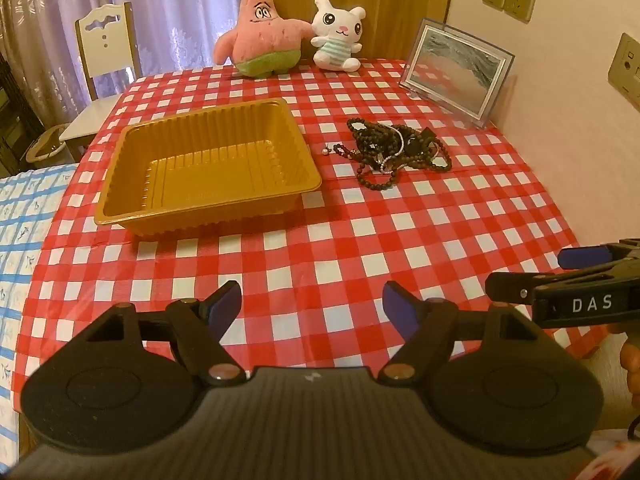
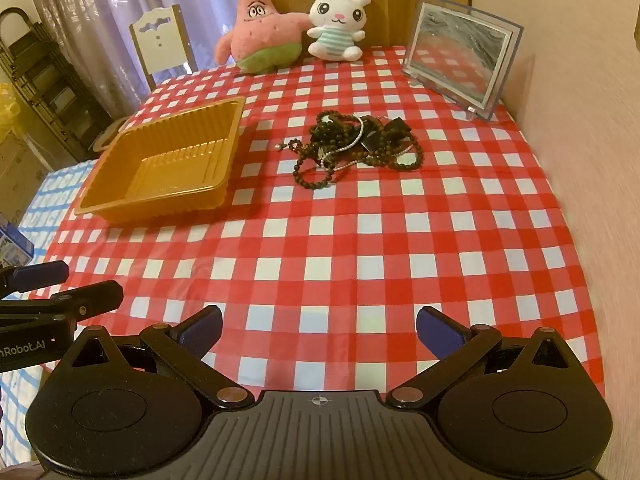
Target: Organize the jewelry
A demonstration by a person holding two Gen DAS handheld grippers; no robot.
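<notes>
A tangled pile of dark bead strings and a thin pearl chain (image 1: 398, 148) lies on the red checked tablecloth, right of an empty gold plastic tray (image 1: 208, 168). A small loose pearl piece (image 1: 326, 153) lies between them. The pile (image 2: 356, 142) and the tray (image 2: 168, 168) also show in the right wrist view. My left gripper (image 1: 312, 306) is open and empty, over the table's near part. My right gripper (image 2: 318, 330) is open and empty, also near the front edge. Each gripper shows at the side of the other's view.
A pink star plush (image 1: 260, 32) and a white bunny plush (image 1: 340, 36) sit at the table's far edge. A glass picture frame (image 1: 456, 68) stands at the far right by the wall. A white chair (image 1: 104, 60) stands beyond the table's left corner.
</notes>
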